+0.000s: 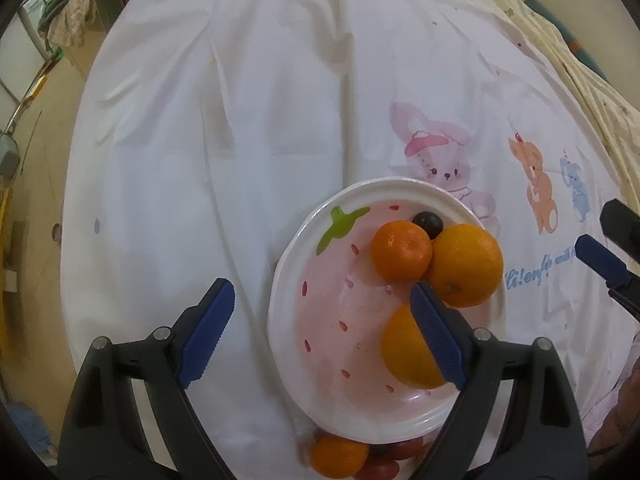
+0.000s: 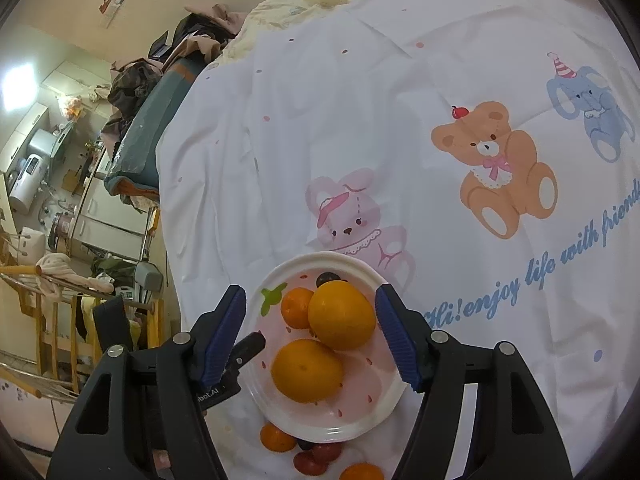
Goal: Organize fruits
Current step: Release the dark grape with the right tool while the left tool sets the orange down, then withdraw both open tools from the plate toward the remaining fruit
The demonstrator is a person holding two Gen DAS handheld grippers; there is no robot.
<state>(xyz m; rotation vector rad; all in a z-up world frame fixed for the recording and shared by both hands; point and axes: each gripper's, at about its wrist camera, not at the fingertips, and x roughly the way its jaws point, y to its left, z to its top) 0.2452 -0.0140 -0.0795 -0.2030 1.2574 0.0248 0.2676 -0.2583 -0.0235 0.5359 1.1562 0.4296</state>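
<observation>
White cartoon bedsheet (image 2: 360,120) on bed, cluttered room off left. My left claw (image 1: 324,316) wide, empty, over strawberry plate (image 1: 288,320); right claw (image 2: 312,328) wide, empty, straddling it too. Plate holds two oranges (image 2: 340,316), mandarin (image 1: 401,251), dark grape (image 1: 428,222). Loose mandarin (image 1: 339,458) and red fruits (image 2: 316,458) below claws, beside near rim. I judge mandarin light, soft-skinned, prone to roll: grip across middle, gently.
</observation>
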